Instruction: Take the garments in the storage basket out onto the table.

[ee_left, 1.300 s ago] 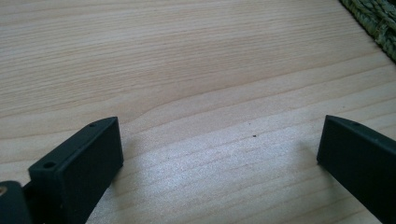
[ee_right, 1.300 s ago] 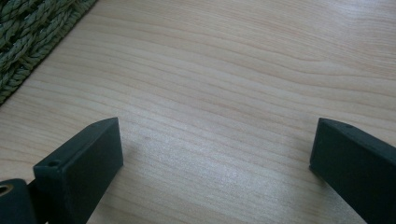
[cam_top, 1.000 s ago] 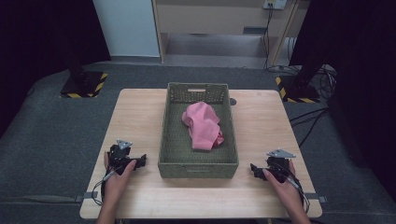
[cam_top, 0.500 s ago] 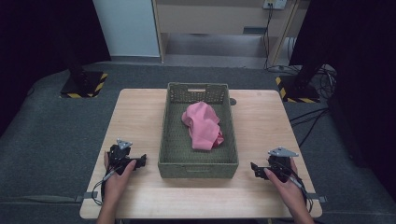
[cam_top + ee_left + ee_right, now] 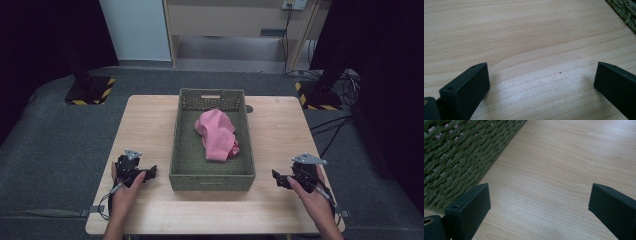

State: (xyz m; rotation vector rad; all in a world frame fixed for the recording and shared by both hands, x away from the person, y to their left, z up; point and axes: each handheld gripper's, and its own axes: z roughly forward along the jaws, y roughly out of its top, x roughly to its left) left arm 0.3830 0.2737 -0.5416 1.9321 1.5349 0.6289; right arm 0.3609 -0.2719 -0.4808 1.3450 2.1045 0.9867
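A crumpled pink cloth [image 5: 217, 134] lies inside a green woven basket [image 5: 212, 176] at the middle of the wooden table [image 5: 145, 120]. My left gripper [image 5: 151, 171] rests on the table left of the basket's front corner, held by a hand. Its jaws stand wide apart over bare wood [image 5: 541, 72], with the basket's corner [image 5: 624, 10] at the upper right. My right gripper [image 5: 276, 179] sits on the table right of the basket. It is open too [image 5: 540, 197], beside the basket's woven wall [image 5: 456, 157]. Nothing lies between either pair of jaws.
Grey carpet surrounds the table. Two stand bases with yellow-black tape sit on the floor at the back left [image 5: 90, 91] and back right [image 5: 320, 95]. A wooden cabinet [image 5: 235, 20] stands behind, with cables [image 5: 340, 120] trailing at the right.
The right hand and its gripper have shifted slightly. The left gripper, the basket and the cloth stay where they were.
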